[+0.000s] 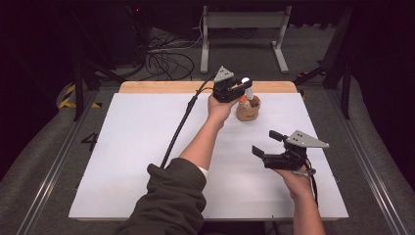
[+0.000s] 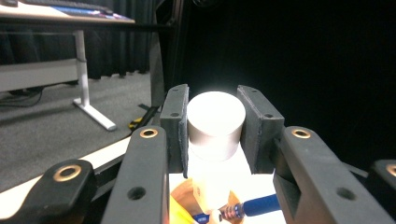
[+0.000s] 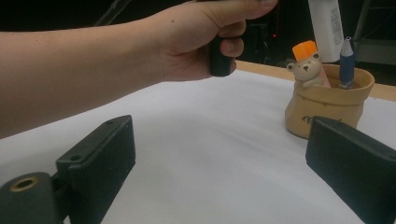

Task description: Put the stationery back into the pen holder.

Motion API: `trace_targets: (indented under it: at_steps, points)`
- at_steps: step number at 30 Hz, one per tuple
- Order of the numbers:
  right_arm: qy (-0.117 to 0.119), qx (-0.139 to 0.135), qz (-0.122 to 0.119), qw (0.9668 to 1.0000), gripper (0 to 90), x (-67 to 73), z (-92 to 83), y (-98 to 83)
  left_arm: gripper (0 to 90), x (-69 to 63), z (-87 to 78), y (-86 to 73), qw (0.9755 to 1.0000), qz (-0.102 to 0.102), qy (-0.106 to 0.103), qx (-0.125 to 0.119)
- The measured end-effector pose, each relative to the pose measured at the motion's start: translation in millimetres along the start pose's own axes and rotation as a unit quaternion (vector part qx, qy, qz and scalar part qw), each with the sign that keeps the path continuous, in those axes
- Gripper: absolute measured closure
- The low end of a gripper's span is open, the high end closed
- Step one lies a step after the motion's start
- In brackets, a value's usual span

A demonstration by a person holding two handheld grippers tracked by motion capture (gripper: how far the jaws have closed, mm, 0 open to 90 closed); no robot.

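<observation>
L arm outstretched, hand-held gripper (image 1: pixel 242 84) over pot (image 1: pixel 248 109).

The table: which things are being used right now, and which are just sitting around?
Being used:
- white tube, squeezed in the left gripper
- tan pot under it

Just there:
- right gripper, open, holding nothing
- blue pen and orange bear pen, standing in the pot
- white table

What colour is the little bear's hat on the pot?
Orange hat, clearest in the right gripper view.
</observation>
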State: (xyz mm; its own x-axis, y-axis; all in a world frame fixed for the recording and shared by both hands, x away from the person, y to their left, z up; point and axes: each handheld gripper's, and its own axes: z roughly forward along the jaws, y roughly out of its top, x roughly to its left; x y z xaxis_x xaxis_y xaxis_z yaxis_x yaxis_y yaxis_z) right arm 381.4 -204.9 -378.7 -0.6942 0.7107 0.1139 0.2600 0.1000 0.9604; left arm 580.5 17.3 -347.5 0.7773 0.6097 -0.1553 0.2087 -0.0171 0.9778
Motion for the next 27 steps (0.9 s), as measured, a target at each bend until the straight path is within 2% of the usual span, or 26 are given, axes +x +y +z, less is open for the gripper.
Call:
trace_targets:
  at_steps: [10,16,27]
  points:
    - [0.002,-0.001,-0.002,1.0000,8.9,-0.4,0.5,0.0,65.7,-5.2,13.8,-8.8,0.9992,0.007,0.007,0.038]
    - [0.003,-0.001,-0.002,1.0000,8.9,-0.2,0.7,0.0,65.6,-4.3,15.1,-12.6,0.9983,-0.003,0.010,0.057]
    - [0.005,0.000,-0.001,1.0000,8.9,-0.1,2.1,-0.4,65.3,-3.1,15.4,-14.3,0.9977,-0.002,0.008,0.067]
